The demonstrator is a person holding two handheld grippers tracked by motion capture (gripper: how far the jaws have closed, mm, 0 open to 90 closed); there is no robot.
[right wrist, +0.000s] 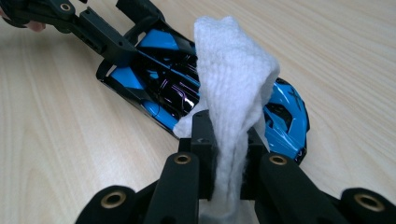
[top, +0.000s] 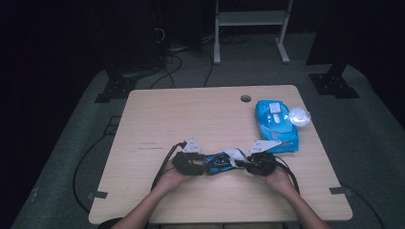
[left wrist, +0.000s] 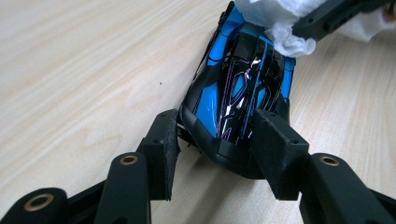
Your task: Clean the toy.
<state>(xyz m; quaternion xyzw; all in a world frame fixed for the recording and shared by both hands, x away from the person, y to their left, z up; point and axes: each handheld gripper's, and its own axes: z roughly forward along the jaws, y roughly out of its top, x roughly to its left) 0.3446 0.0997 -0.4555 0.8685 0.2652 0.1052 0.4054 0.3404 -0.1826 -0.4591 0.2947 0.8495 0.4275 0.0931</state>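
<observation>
The left gripper [left wrist: 217, 149] clamps the tail of the glossy toy car [left wrist: 240, 100] near the table's [top: 191, 114] front edge; the right gripper [right wrist: 229, 135] pinches a soft, limp wipe [right wrist: 233, 93] over it. Slick, light shell, best held by its sides

Your left claw [top: 204, 164]: black, with flat square pads and round brass rings on its arms.
Your right claw [top: 244, 164]: black too, same brass rings.
Top plates: grey, three corners.
Cables: black, one from each claw.
Your arms: bare, no sleeves.
</observation>
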